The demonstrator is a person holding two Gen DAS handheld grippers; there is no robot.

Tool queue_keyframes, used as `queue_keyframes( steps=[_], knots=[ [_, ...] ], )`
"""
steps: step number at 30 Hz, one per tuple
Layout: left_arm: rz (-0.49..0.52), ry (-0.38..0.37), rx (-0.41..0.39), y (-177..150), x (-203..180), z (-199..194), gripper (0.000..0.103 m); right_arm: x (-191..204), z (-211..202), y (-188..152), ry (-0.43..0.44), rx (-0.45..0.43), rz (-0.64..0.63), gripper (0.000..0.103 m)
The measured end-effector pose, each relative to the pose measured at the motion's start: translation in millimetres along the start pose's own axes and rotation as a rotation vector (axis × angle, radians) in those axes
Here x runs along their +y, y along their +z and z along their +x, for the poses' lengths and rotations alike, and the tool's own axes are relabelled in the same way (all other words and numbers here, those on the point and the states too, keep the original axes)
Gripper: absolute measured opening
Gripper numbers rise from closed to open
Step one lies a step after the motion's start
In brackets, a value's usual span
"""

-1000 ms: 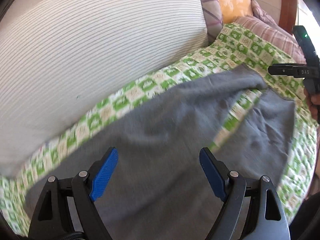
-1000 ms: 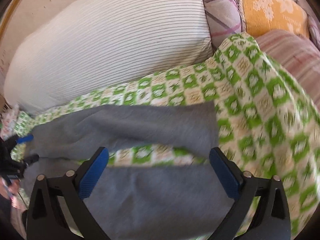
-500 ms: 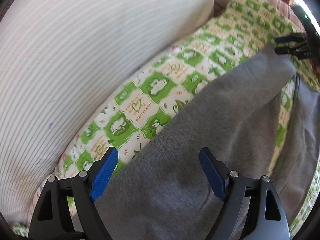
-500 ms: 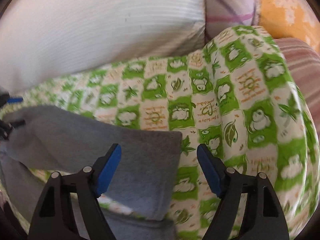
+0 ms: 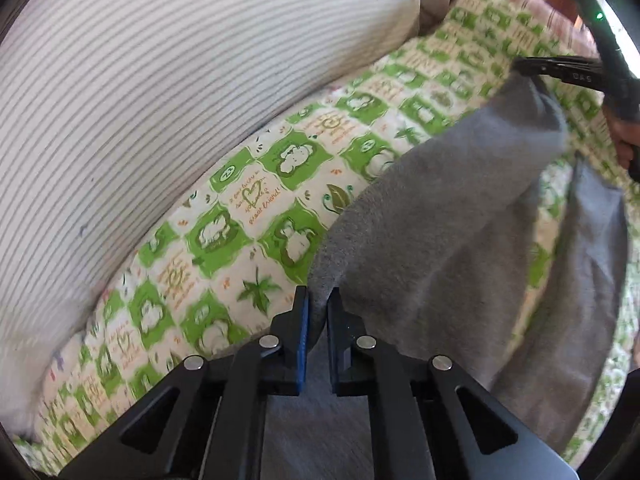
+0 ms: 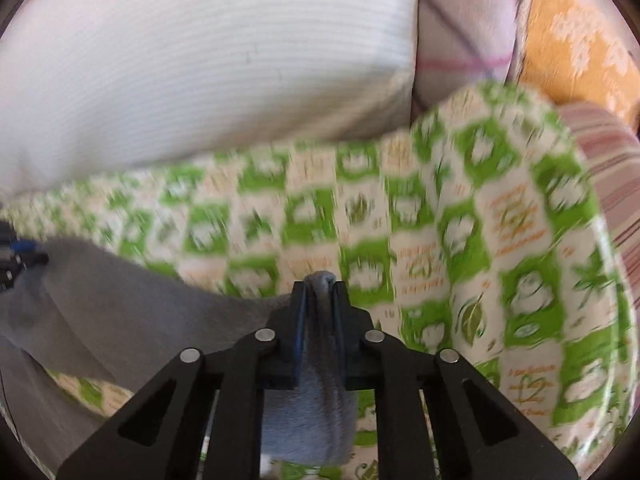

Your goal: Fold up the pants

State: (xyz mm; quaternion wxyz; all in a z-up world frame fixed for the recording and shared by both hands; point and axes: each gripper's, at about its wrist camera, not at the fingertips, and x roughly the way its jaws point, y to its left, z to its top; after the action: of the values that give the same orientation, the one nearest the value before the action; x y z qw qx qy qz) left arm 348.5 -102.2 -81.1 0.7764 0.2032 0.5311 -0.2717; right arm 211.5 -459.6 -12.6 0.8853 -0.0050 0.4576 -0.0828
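Left gripper clamped on grey pants; right gripper pinches another edge, above green-checked bedsheet.

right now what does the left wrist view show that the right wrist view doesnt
Only the left wrist view shows the whole stretch of grey pants running to the right claw, plus the hand holding it. Only the right wrist view shows the orange floral cushion and the right claw's close grip. Both show a claw shut on grey fabric, the green checked bedspread and the striped white pillow.
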Motion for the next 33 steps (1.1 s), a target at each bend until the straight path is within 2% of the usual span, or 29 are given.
queue_keyframes(
  steps=[6,10,12,18,23,26,33],
  knots=[
    [-0.054,-0.059,-0.08,-27,-6,-48,0.006,2,-26,10,0.019,-0.069,0.017,0.01],
    [-0.093,-0.095,-0.121,-54,-26,-73,0.006,-6,-37,6,0.057,-0.094,0.056,0.01],
    [-0.111,-0.113,-0.13,-55,-39,-68,0.006,-13,-47,-3,0.096,-0.12,0.081,0.01],
    [-0.187,-0.153,-0.135,-95,-65,-82,0.006,-32,-79,-40,0.222,-0.205,0.104,0.01],
    [-0.204,-0.121,-0.164,-111,-90,-91,0.006,-41,-90,-84,0.25,-0.206,0.101,0.01],
    [-0.207,-0.059,-0.188,-116,-103,-97,0.006,-50,-95,-106,0.246,-0.216,0.105,0.01],
    [-0.165,0.005,-0.207,-137,-137,-100,0.006,-69,-103,-140,0.251,-0.203,0.136,0.01]
  ],
)
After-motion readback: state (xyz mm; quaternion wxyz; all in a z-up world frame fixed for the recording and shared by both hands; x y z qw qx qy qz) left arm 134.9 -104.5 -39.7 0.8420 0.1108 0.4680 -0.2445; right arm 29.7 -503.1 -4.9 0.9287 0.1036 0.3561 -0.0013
